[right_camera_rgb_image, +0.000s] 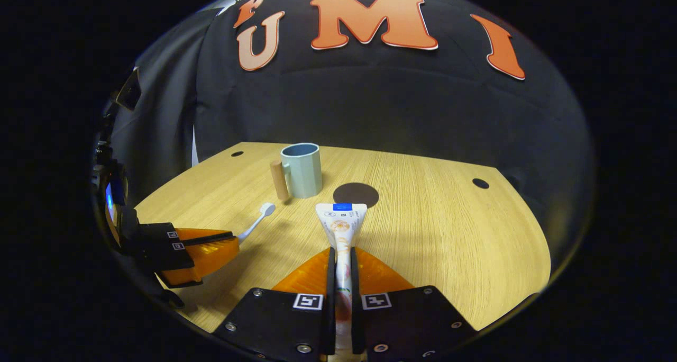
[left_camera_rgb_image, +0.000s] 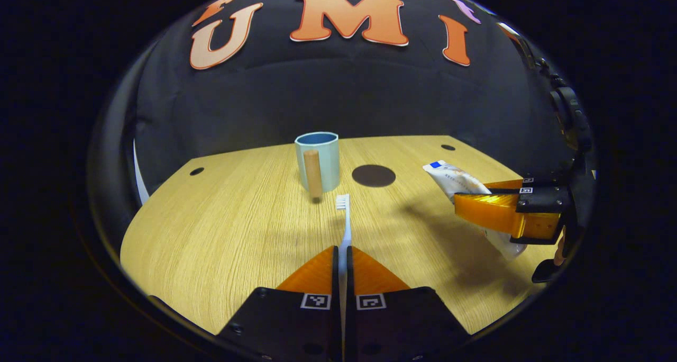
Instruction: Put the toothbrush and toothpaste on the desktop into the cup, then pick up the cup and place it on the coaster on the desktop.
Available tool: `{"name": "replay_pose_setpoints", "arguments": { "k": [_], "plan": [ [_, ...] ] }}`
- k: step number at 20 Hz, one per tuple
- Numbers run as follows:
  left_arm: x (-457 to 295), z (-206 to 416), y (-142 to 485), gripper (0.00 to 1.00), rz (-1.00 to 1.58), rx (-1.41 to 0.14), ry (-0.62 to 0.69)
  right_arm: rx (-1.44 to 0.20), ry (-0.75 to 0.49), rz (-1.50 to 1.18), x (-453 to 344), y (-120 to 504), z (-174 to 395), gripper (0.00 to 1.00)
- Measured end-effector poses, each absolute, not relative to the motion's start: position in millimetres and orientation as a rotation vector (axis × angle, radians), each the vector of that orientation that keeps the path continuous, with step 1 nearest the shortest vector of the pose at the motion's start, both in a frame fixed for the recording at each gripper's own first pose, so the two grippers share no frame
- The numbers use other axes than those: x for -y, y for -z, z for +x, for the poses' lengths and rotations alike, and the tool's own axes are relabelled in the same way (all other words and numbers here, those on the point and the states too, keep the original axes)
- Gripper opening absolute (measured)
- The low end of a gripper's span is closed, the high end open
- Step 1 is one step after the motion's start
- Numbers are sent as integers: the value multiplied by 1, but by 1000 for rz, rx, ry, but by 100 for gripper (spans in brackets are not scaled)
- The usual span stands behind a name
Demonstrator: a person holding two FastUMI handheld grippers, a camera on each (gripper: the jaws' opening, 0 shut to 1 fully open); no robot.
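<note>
A pale blue cup [left_camera_rgb_image: 319, 160] with a wooden handle stands upright near the table's middle, also in the right gripper view [right_camera_rgb_image: 302, 169]. A dark round coaster [left_camera_rgb_image: 373, 175] lies just right of it [right_camera_rgb_image: 356, 195]. My left gripper [left_camera_rgb_image: 342, 251] is shut on a white toothbrush [left_camera_rgb_image: 345, 220], bristle end pointing toward the cup. In the right gripper view that toothbrush [right_camera_rgb_image: 258, 219] pokes out of the left gripper [right_camera_rgb_image: 232, 242]. My right gripper [right_camera_rgb_image: 342, 253] is shut on a white toothpaste tube [right_camera_rgb_image: 341, 222], held above the table, and it shows at the right of the left gripper view [left_camera_rgb_image: 468, 195] with the tube [left_camera_rgb_image: 455, 179].
The light wooden tabletop [left_camera_rgb_image: 238, 229] has small dark holes near its far corners [right_camera_rgb_image: 480, 183]. Black cloth walls stand close behind the table. Dark equipment hangs at the right edge of the left gripper view [left_camera_rgb_image: 568, 113].
</note>
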State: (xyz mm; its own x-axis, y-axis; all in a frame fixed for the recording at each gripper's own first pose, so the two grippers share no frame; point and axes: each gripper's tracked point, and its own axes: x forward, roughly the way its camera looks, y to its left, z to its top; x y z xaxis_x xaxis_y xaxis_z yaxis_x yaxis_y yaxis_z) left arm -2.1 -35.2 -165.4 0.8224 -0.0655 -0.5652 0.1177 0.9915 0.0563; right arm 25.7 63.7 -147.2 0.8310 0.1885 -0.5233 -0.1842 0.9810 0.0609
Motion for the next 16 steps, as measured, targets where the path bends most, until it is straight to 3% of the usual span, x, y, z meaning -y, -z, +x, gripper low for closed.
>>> {"name": "replay_pose_setpoints", "arguments": {
  "k": [16],
  "plan": [
    [0, 148, 33, 3, 31, -208, 62, -464, -134, 61, -31, 116, 66, 12]
  ]
}}
